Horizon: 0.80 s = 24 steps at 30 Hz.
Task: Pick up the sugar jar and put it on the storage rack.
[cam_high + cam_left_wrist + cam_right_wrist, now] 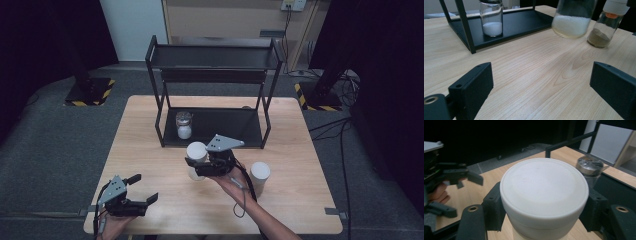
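Jaws of the right tool (196, 161) clamp a white-lidded jar (196, 151) just under its lid, one jaw on each side, as the right gripper view shows (544, 195). In the left gripper view the jar (573, 20) hangs tilted above the wooden surface (150, 150), clear of it, with white grains in its glass body. It is in front of the black two-tier rack (212, 55), near the rack's front edge. On the lower tier stands a small glass jar (184, 125) holding some white powder. A second white-lidded jar (260, 177) stands upright on the surface to the right of the held one; it holds brownish powder (599, 37). The left tool (145, 187) sits low near the surface's front left corner, its jaws wide apart with nothing between them.
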Each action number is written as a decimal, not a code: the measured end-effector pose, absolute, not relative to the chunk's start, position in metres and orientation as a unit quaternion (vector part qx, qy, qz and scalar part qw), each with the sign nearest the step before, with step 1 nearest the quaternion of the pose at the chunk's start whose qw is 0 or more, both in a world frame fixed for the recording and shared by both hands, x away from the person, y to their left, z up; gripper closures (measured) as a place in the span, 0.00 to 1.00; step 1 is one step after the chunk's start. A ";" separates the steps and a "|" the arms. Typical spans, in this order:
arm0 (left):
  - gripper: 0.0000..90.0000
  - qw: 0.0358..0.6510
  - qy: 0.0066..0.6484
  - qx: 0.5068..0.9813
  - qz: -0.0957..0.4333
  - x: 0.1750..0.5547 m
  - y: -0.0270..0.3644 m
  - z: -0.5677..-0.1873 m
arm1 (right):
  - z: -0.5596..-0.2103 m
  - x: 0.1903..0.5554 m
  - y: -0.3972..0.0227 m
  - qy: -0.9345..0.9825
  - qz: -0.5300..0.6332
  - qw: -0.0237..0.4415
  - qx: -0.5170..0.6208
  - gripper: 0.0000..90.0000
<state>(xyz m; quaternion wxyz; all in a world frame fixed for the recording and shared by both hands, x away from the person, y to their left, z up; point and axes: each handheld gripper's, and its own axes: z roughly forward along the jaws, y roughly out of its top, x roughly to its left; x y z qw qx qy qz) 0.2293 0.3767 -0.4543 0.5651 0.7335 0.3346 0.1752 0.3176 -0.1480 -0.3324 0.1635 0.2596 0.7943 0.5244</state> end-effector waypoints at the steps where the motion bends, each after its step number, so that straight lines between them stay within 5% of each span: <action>1: 0.04 0.565 0.335 0.734 0.175 0.229 0.377 -0.454 | -0.332 0.319 -0.147 0.794 0.523 0.166 0.262 0.37; 24: 0.04 0.562 0.331 0.736 0.180 0.229 0.376 -0.453 | -0.320 0.352 -0.124 0.762 0.495 0.242 0.340 0.37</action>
